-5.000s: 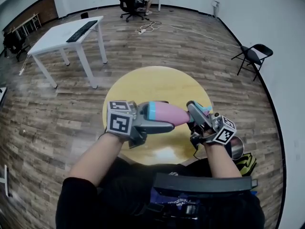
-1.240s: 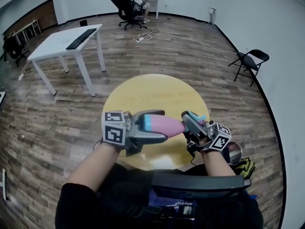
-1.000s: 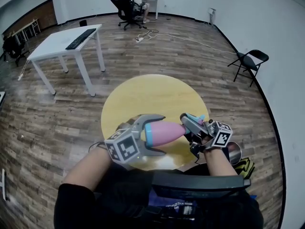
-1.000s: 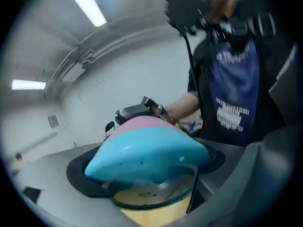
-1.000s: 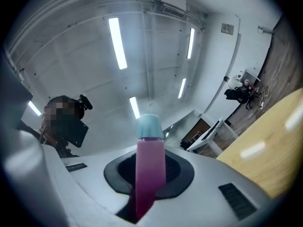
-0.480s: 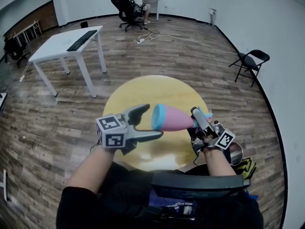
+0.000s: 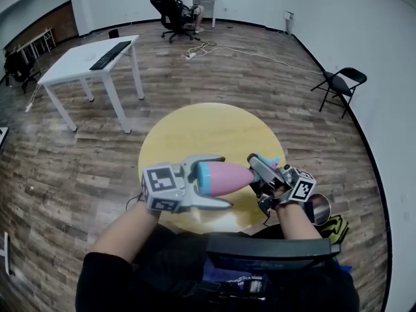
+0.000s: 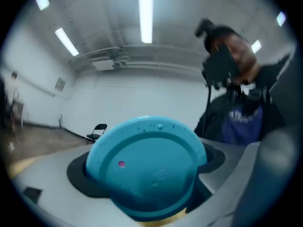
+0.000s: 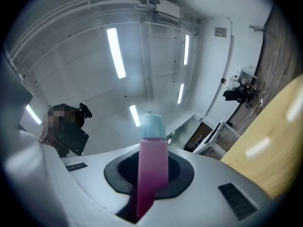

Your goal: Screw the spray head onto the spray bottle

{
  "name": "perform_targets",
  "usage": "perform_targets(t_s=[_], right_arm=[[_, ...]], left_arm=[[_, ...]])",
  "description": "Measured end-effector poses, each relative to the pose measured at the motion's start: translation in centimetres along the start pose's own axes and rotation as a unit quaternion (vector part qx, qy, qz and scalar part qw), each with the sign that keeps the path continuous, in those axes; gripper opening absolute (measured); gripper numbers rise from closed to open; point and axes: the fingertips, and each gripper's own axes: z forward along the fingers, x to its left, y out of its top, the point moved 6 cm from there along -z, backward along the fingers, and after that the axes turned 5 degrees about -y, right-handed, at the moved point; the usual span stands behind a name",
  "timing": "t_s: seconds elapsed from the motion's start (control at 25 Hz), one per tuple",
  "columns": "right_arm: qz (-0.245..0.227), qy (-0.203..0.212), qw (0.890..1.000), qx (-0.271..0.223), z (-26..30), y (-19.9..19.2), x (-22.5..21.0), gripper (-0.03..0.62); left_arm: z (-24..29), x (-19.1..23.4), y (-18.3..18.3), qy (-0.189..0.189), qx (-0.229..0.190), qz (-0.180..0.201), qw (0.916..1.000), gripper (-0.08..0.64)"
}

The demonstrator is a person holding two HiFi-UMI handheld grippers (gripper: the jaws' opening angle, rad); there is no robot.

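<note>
The pink spray bottle (image 7: 231, 176) lies on its side in the air over the near edge of the round yellow tabletop (image 7: 195, 129), carried between the two grippers. The left gripper (image 7: 209, 182) has its fingers closed on the bottle's blue bottom end, which fills the space between them in the left gripper view. The right gripper (image 7: 260, 177) has its fingers clamped on the pink and pale blue spray head (image 9: 152, 160), which meets the bottle's neck at the right. So the head is already on the neck, and the work looks to be in its turning stage. The joint itself is hidden, so I cannot tell how tight it is. Probably left: more turns until it seats.
</note>
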Motion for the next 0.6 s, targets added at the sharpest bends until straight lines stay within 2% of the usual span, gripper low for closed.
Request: perform_targets(t_s=[0.04,0.08,0.12,0.16,0.2,0.24,0.28,0.32,0.36,0.4,0.44,0.48,0.52,0.56,0.6], right_arm=[[0.032,0.001,0.999,0.004,0.0,-0.2,-0.5,0.041],[0.059,0.000,0.998,0.010,-0.1,-0.4,-0.9,0.041],[0.077,-0.004,0.997,0.018,-0.2,-0.6,-1.3,0.041],[0.086,-0.010,0.996,0.028,-0.3,-0.8,-1.5,0.041],[0.086,-0.017,0.996,0.037,-0.3,-0.9,-1.6,0.041],[0.079,-0.021,0.996,0.043,-0.2,-0.9,-1.6,0.041],[0.070,-0.022,0.996,0.045,0.0,-0.8,-1.5,0.041],[0.060,-0.018,0.997,0.040,0.1,-0.7,-1.4,0.040],[0.050,-0.013,0.998,0.025,0.2,-0.4,-1.1,0.038],[0.037,-0.008,0.999,0.003,0.1,-0.1,-0.9,0.038],[0.022,-0.008,0.999,-0.023,-0.2,0.3,-0.7,0.038],[0.001,-0.011,0.999,-0.043,-0.5,0.6,-0.5,0.038],[-0.026,-0.017,0.998,-0.055,-0.7,0.9,-0.2,0.038],[-0.060,-0.022,0.996,-0.055,-0.8,1.0,0.1,0.038],[-0.095,-0.027,0.994,-0.046,-0.8,0.9,0.4,0.038]], left_arm=[[0.3,-0.5,-0.4,0.015,0.054,0.093,0.9941,0.537],[0.5,-0.9,-1.0,0.033,0.112,0.188,0.9751,0.538],[0.6,-1.2,-1.7,0.055,0.175,0.277,0.9432,0.538],[0.7,-1.3,-2.6,0.076,0.232,0.353,0.9035,0.538],[0.7,-1.2,-3.3,0.093,0.273,0.408,0.8661,0.538],[0.7,-1.0,-3.8,0.104,0.293,0.439,0.8430,0.540],[0.5,-0.8,-3.8,0.109,0.292,0.444,0.8399,0.540],[0.1,-0.7,-3.3,0.114,0.271,0.426,0.8556,0.541],[-0.7,-0.5,-2.3,0.122,0.228,0.383,0.8869,0.541],[-2.0,0.0,-1.1,0.128,0.160,0.311,0.9282,0.541],[-3.6,0.8,0.1,0.127,0.066,0.210,0.9671,0.541],[-5.3,1.7,1.1,0.113,-0.039,0.092,0.9886,0.541],[-6.6,2.5,1.7,0.086,-0.138,-0.031,0.9863,0.541],[-7.2,3.3,1.8,0.048,-0.213,-0.141,0.9655,0.548],[-7.2,3.7,1.6,0.010,-0.258,-0.224,0.9398,0.551]])
